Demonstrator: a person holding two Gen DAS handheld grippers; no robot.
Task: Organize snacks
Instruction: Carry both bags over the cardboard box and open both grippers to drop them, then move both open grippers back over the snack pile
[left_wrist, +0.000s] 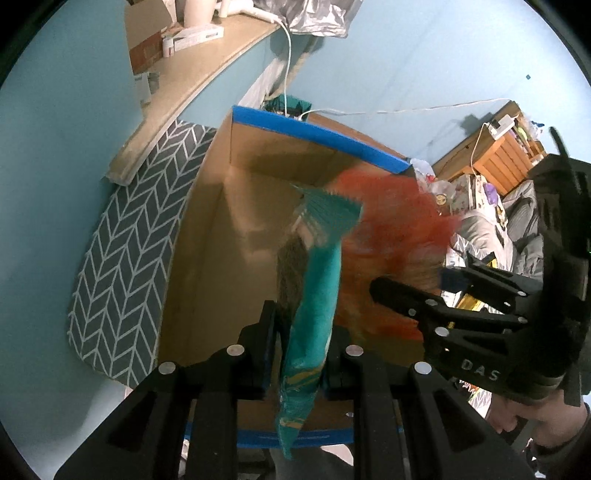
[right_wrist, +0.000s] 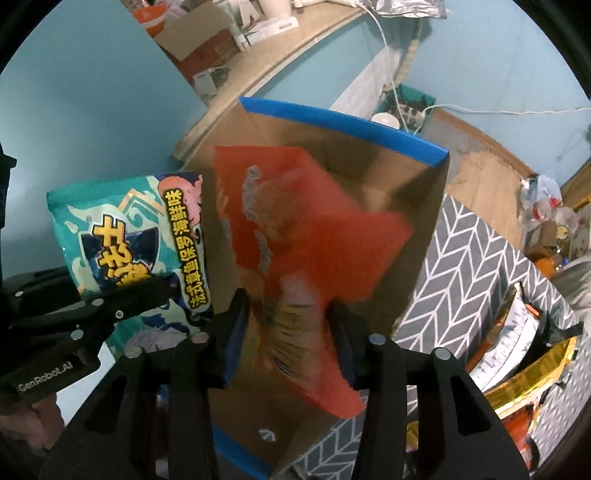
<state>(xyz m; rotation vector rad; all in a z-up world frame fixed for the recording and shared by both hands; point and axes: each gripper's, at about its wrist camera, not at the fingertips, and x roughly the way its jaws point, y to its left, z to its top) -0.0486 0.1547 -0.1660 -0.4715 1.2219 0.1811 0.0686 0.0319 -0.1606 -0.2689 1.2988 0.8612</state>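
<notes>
My left gripper (left_wrist: 301, 332) is shut on a teal snack bag (left_wrist: 314, 295), held edge-on over an open cardboard box (left_wrist: 207, 236) with blue tape on its rim. The teal bag also shows in the right wrist view (right_wrist: 129, 240), left of the box. My right gripper (right_wrist: 290, 321) is shut on a red snack bag (right_wrist: 295, 229), blurred, held over the same box (right_wrist: 417, 236). In the left wrist view the red bag (left_wrist: 388, 229) and the right gripper (left_wrist: 436, 299) are to the right of the teal bag. The box floor looks bare.
The box stands on a grey herringbone cloth (right_wrist: 465, 258). More snack bags, gold and white (right_wrist: 517, 343), lie on the cloth to the right. A cluttered beige shelf (left_wrist: 192, 70) runs along the teal wall behind. White cables (left_wrist: 288, 55) hang near the box's far rim.
</notes>
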